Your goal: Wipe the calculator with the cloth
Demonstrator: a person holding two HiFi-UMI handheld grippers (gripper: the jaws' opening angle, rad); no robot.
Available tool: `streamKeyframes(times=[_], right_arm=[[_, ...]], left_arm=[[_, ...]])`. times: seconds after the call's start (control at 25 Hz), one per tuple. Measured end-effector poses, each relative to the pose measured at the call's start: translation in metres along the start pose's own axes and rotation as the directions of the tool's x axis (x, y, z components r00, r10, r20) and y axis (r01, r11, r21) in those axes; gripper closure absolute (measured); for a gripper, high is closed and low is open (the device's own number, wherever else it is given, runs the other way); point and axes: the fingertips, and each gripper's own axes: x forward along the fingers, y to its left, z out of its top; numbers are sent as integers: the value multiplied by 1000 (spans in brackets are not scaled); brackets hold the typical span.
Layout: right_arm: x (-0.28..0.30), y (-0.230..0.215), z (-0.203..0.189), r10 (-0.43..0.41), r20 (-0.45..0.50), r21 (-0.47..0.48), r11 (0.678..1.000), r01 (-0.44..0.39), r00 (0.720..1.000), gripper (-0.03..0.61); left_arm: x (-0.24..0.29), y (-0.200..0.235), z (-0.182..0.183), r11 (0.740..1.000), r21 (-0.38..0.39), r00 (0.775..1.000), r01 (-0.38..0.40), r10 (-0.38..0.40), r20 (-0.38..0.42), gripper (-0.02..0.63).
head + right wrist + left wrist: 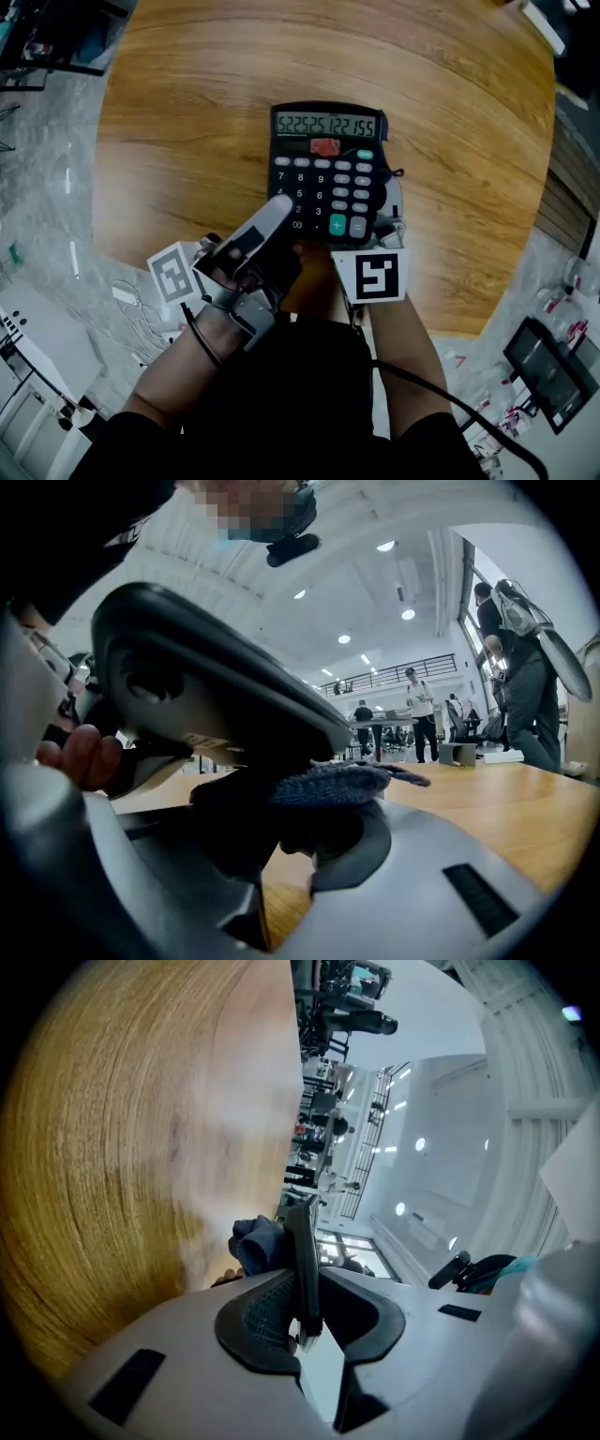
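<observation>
A black desk calculator (328,169) with a lit row of digits is lifted over the round wooden table (187,112). My left gripper (272,220) is shut on its near left edge. In the left gripper view the calculator (302,1260) stands edge-on between the jaws of the left gripper (305,1326), with the blue-grey cloth (255,1241) just beyond it. My right gripper (389,225) sits at the calculator's near right corner. In the right gripper view the right gripper (309,827) is shut on the cloth (328,785), which lies against the calculator's dark underside (216,677).
The table's near edge runs just below the grippers. White cables (141,314) lie on the floor at the left, and dark monitors (548,366) stand at the lower right. People (417,710) stand far back in the hall.
</observation>
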Motion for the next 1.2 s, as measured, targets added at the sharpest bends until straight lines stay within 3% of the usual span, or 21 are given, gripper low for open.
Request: streamKeyframes(times=[0.2,0.48,0.68,0.92,1.2], right_arm=[[-2,-12,3,0,-17,-1,1000,0,1000,515],[-13,-62,19,-129,35,-13,991,130,991,515],[-32,-95,28,-208,26,3,978,208,978,515],[-53,-107,-5,-235,-168,12,971,241,957,515],[-52,-95,-49,-212,-399,-23,975,222,892,515]], left_arm=[[9,-1,-1,1000,11,1000,-5,5,-3,545],[0,2,14,999,45,1000,-18,17,24,545],[-7,16,31,992,103,996,-78,74,50,545],[-5,50,39,970,163,983,-181,172,68,545],[-7,75,33,939,229,967,-255,247,65,543]])
